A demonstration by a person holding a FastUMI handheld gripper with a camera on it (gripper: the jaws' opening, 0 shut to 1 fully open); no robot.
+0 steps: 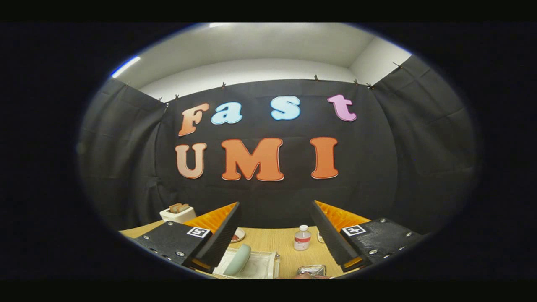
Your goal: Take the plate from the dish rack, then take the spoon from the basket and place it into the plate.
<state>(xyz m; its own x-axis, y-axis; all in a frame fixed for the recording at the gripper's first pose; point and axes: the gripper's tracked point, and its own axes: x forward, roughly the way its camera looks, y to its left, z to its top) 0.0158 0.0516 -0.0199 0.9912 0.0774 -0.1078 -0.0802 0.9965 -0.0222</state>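
Black cloth walled the booth behind a wooden table [272,240]. Between my gripper [275,256]'s 2 wide-spread fingers, which held nothing, the pale green plate [237,259] stood tilted in a whitish dish rack [262,265], partly hidden by my left finger. Beyond sat a small bottle [302,237], its label too small to read. Something silvery [311,269] lay cut off nearby. A white toaster [178,214] held 2 slices.

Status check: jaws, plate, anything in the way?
Gripper jaws open, holding nothing, high over the table. Plate on edge in the dish rack, just ahead of the left finger, untouched. Small bottle stands beyond, off the path.
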